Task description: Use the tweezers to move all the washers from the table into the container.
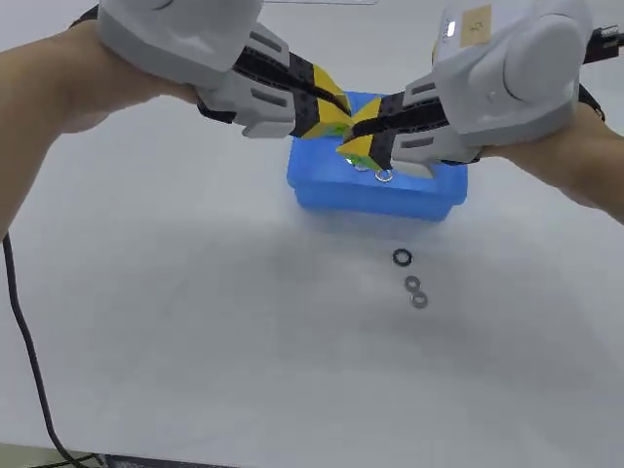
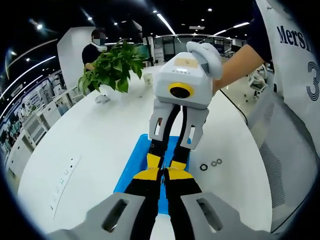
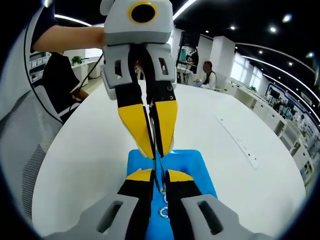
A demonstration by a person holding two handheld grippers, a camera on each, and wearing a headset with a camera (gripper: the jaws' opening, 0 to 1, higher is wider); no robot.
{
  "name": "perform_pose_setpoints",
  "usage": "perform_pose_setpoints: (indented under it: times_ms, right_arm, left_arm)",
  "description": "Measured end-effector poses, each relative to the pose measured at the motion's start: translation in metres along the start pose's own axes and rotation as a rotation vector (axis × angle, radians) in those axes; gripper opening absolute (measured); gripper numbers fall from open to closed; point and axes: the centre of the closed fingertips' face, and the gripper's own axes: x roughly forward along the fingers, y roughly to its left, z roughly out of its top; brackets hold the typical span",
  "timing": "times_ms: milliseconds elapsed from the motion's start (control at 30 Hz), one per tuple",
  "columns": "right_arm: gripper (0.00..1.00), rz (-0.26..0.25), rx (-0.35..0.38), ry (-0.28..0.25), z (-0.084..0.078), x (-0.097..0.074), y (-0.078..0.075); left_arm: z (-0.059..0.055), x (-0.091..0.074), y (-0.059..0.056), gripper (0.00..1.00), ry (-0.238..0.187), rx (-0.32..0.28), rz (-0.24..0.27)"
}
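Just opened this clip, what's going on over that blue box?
A person holds a gripper in each hand over a blue plastic container on a white table. The left gripper and right gripper meet tip to tip, both seemingly closed on thin metal tweezers above it. A few small metal ring washers lie inside; three more washers wait on the table beside it.

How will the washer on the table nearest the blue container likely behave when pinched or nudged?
The washer looks thin, flat and metallic, so it is probably light, rigid and slippery in the tweezers. Lying flat on the smooth table, it would likely slide rather than roll when nudged.
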Motion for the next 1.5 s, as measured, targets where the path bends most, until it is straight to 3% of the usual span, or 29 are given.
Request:
perform_pose_setpoints:
  times_ms: [300,533,733,1067,1500]
  right_arm:
    - [0.10,0.023,0.062,-0.003,-0.012,0.008,0.001]
    - [0.10,0.029,0.072,-0.012,-0.012,0.008,0.002]
    - [0.12,0.018,0.049,0.010,-0.013,0.008,0.003]
    - [0.15,0.012,0.031,-0.001,-0.004,-0.003,0.007]
    - [0.12,0.020,0.013,-0.067,0.011,-0.038,0.023]
  left_arm:
    - [-0.013,0.013,0.002,0.07,0.030,-0.006,-0.020]
    - [-0.012,0.012,0.002,0.07,0.027,-0.009,-0.021]
    - [-0.013,0.011,-0.005,0.07,0.053,0.017,-0.028]
    - [-0.001,0.004,-0.011,0.07,0.045,0.035,-0.020]
    - [0.031,-0.006,-0.034,0.07,0.021,0.095,-0.031]
